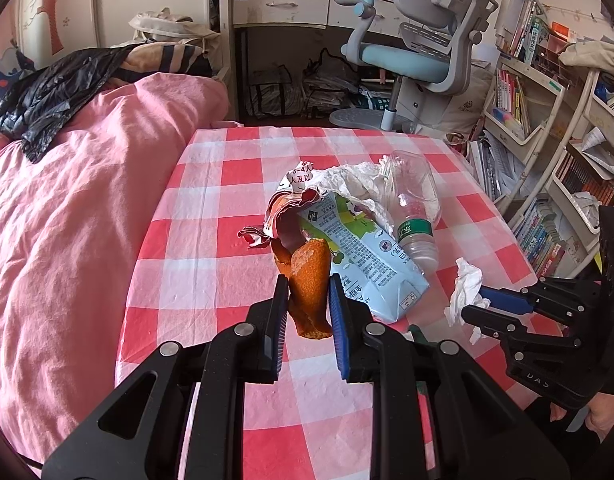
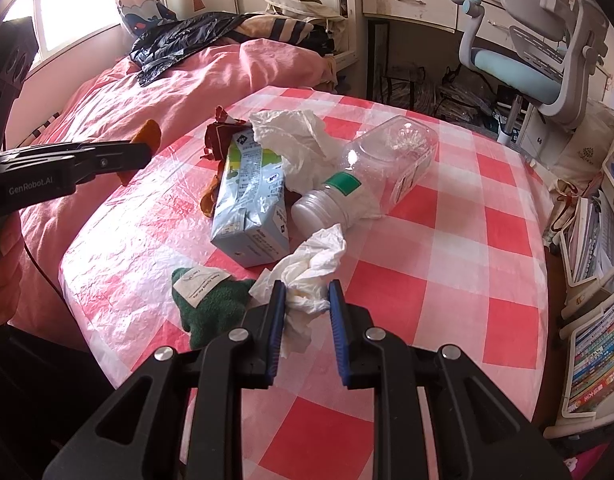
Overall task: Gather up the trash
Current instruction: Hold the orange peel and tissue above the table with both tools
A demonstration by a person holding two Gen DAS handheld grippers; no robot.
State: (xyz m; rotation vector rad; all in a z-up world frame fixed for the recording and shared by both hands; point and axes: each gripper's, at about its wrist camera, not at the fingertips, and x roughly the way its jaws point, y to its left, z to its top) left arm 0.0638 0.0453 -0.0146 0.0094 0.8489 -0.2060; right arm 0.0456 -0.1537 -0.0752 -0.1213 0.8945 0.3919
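My left gripper [image 1: 307, 286] is shut on an orange peel [image 1: 310, 280] and holds it above the red-checked table [image 1: 227, 184]; the peel also shows in the right wrist view [image 2: 149, 132]. My right gripper [image 2: 306, 292] is shut on a crumpled white tissue [image 2: 311, 268], which also shows in the left wrist view [image 1: 465, 288]. On the table lie a light blue carton [image 2: 251, 204], a clear plastic bottle [image 2: 379, 164], a large crumpled tissue [image 2: 295, 132] and a torn red wrapper [image 2: 217, 136].
A green cloth with a label [image 2: 211, 300] lies at the table's near edge. A pink bed [image 1: 67, 200] with a black plastic bag [image 1: 55, 88] is to the left. A desk chair [image 1: 427, 40] and bookshelves [image 1: 547, 120] stand beyond and right.
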